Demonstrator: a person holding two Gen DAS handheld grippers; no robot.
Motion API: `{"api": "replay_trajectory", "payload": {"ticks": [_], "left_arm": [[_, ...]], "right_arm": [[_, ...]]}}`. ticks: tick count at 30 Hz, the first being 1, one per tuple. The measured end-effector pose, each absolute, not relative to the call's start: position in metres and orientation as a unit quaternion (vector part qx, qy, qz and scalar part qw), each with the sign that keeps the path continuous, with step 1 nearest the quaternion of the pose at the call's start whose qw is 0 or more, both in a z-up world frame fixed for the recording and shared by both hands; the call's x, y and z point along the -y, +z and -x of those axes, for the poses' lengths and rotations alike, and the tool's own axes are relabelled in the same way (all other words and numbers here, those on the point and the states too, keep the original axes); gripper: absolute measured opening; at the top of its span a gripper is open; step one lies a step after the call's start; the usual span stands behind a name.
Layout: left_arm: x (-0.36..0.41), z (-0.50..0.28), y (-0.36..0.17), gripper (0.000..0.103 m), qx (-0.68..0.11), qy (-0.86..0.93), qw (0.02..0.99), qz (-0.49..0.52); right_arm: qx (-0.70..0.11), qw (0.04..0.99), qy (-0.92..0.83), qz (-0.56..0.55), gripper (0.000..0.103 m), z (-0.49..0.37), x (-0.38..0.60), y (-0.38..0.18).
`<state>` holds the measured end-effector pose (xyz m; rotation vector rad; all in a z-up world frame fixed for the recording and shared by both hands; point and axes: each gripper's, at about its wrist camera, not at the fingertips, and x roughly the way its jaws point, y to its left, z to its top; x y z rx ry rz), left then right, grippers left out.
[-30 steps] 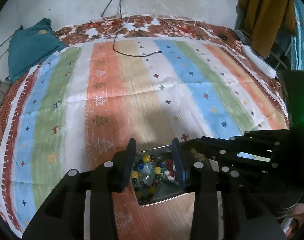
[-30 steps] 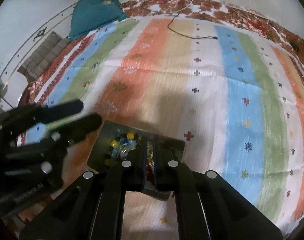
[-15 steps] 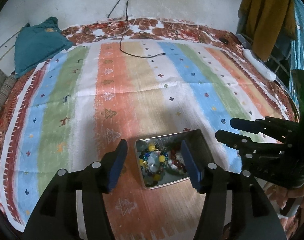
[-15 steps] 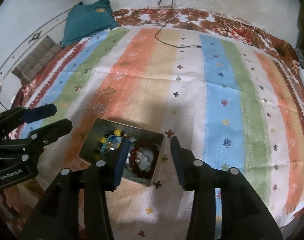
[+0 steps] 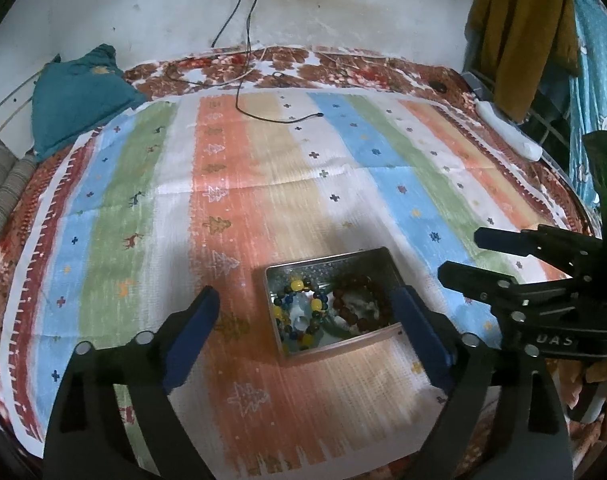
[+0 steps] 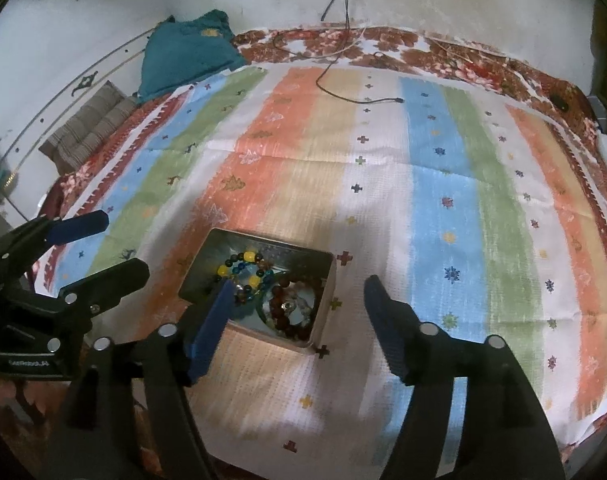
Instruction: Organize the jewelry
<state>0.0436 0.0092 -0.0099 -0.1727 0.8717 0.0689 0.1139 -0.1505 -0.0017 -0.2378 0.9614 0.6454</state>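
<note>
Striped cloth: bands of orange, tan, white, light blue and green, sprinkled with small crosses, trees and deer; dark red toothed border. Bedsheet beneath: brown-red floral on white. Metal tin: silver-grey. Multicoloured bracelet: yellow, blue and dark beads. Second bracelet: dark red-brown beads. Gripper pads: blue on black frames. Cushion: teal, apparently with a small yellow motif. Hanging garment: mustard. Cable: black.
</note>
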Motion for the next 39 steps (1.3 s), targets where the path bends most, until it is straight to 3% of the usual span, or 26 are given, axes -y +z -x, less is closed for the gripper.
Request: {"api": "replay_trajectory", "payload": {"ticks": [5, 11, 39], "left_arm": [[-0.008, -0.040, -0.011, 0.097, -0.424, 0.033, 0.901, 0.086], [-0.006, -0.029, -0.011, 0.097, -0.416, 0.043, 0.905, 0.081], [-0.005, -0.011, -0.002, 0.097, -0.381, 0.046, 0.919, 0.090]], "right_arm": [[-0.441, 0.837, 0.304, 0.112, 0.087, -0.105, 0.158, 0.003], [-0.425, 0.843, 0.309, 0.112, 0.096, -0.097, 0.160, 0.009], [-0.400, 0.855, 0.316, 0.094, 0.097, -0.080, 0.172, 0.018]]}}
